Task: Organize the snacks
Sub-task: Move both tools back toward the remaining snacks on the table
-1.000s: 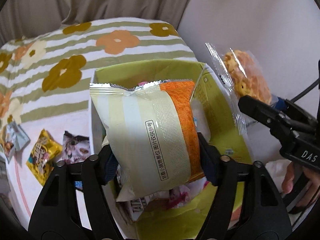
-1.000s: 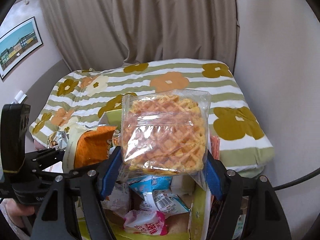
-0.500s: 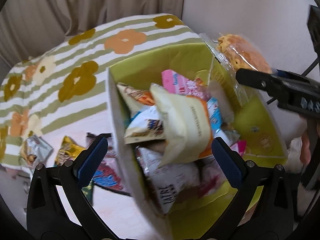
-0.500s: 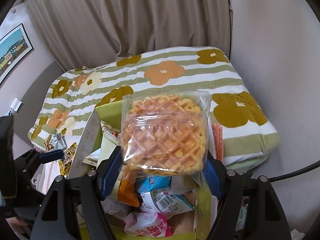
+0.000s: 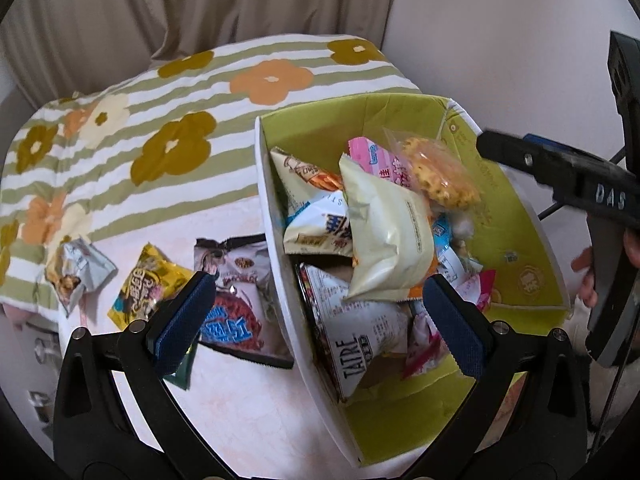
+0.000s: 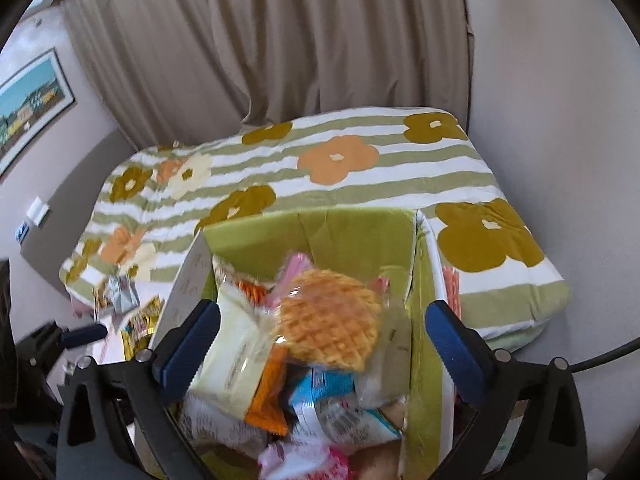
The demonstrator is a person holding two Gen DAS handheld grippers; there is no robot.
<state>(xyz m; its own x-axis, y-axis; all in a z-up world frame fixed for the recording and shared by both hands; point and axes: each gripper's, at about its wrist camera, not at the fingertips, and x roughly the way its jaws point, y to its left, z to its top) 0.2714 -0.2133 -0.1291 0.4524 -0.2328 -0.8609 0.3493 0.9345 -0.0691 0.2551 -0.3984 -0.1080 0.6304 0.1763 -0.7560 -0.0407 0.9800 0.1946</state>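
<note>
A cardboard box with a green lining (image 5: 520, 208) holds several snack packets. The cream-and-orange packet (image 5: 388, 240) lies loose on top of the pile. My left gripper (image 5: 318, 284) stands open, its fingers on either side of the box's left wall, with nothing gripped. My right gripper (image 6: 322, 312) hangs over the box with its jaws opening. The clear waffle packet (image 6: 328, 324) is blurred between the blue pads and touches neither. In the left wrist view the waffle packet (image 5: 436, 168) sits on the pile below a right finger (image 5: 560, 172).
Loose packets lie on the pink sheet left of the box: a yellow one (image 5: 148, 284), a silver one (image 5: 76, 268) and a dark one (image 5: 236, 280). A flowered striped quilt (image 6: 360, 184) lies behind, then a curtain (image 6: 280, 40). A wall stands close on the right.
The left gripper opened and dropped the cream-and-orange packet into the box, then drifted left over the box wall. The right gripper opened and the waffle packet fell from its pads onto the pile.
</note>
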